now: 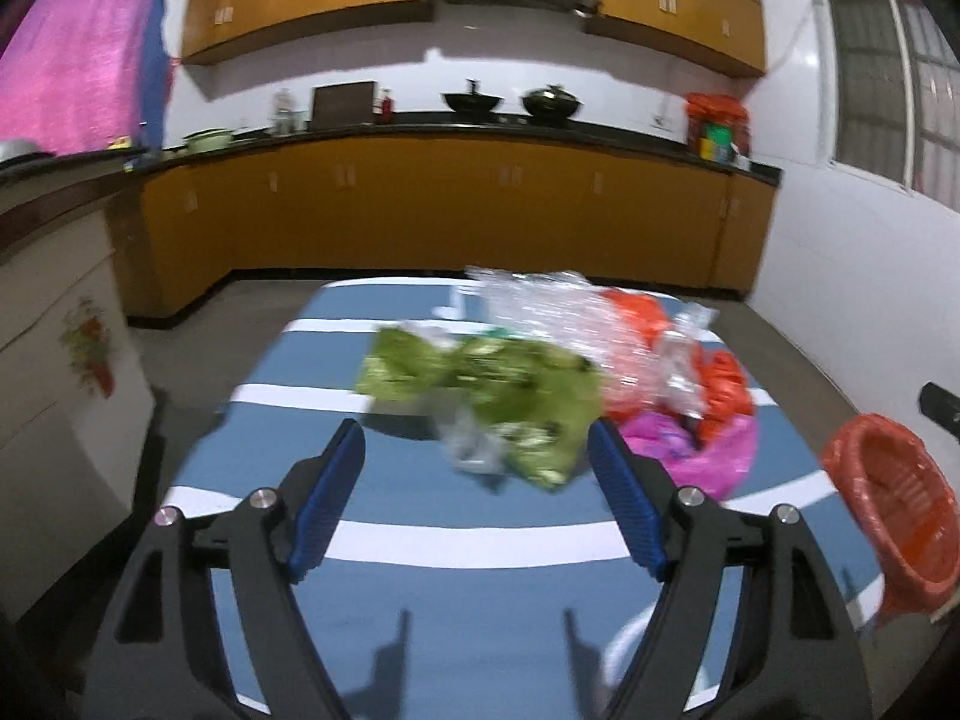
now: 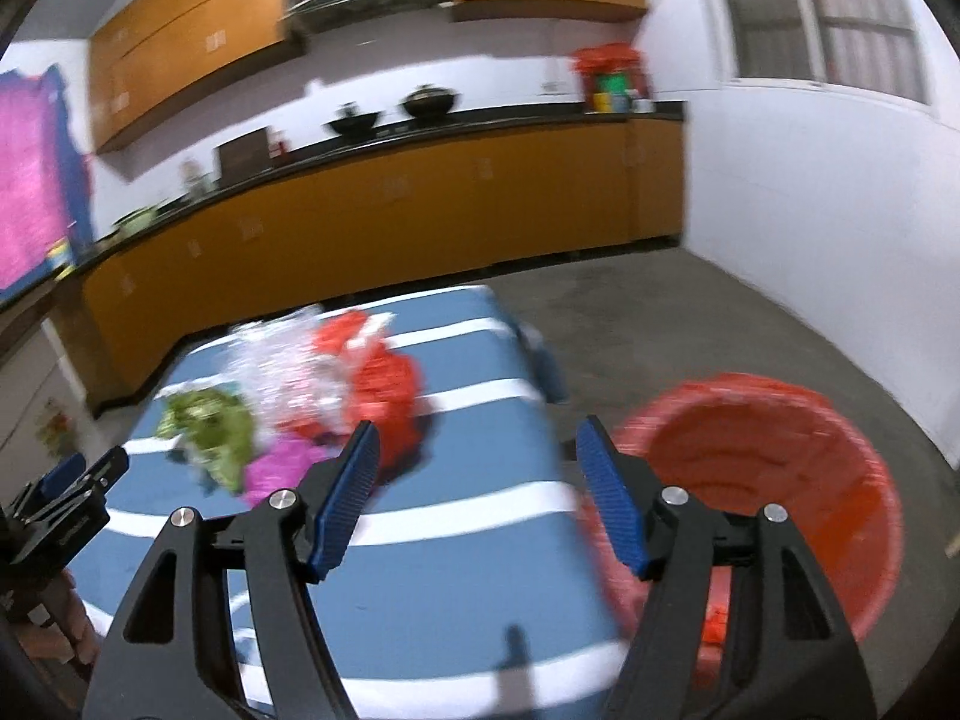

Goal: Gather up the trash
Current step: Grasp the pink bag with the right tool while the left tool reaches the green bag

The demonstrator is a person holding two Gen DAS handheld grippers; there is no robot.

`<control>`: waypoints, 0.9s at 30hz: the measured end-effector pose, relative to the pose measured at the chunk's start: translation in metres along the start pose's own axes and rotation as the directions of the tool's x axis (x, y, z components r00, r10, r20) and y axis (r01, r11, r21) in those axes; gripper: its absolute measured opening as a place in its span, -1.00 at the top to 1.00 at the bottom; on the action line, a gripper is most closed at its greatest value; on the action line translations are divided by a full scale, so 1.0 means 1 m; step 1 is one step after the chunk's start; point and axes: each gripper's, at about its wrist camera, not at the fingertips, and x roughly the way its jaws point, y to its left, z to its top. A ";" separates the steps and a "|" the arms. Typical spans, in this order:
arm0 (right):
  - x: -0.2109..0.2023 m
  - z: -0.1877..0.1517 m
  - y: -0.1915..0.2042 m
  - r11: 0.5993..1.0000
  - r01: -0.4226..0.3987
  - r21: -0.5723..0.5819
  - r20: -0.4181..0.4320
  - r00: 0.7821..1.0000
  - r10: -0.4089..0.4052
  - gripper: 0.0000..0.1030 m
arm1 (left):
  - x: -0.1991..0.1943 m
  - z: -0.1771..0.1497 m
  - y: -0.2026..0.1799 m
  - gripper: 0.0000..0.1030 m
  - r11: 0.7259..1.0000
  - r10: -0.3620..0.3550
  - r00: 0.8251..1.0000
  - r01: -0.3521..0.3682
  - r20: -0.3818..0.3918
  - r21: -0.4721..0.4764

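Where table (image 2: 480, 516) ends, bin (image 2: 780, 480) adjoins.

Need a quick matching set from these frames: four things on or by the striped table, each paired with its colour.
Things:
1. crumpled bag nearest the left claw
2. bin liner
3. claw pads
4. bag at the pile's near right edge

Colours:
A. blue
B. pink
C. green
D. orange-red

Pairs: 1-C, 2-D, 3-A, 4-B
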 end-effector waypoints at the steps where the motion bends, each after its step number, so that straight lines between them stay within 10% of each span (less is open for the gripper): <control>1: 0.005 -0.002 0.011 1.000 -0.016 -0.011 -0.005 1.000 0.016 -0.32 | -0.002 -0.002 0.010 -0.47 1.000 0.010 1.000 -0.010 0.007 -0.011; 27: 0.123 -0.045 0.134 0.963 -0.152 -0.221 -0.255 0.962 0.093 -0.15 | 0.016 -0.002 0.080 -0.74 0.987 0.082 0.996 -0.084 -0.023 -0.139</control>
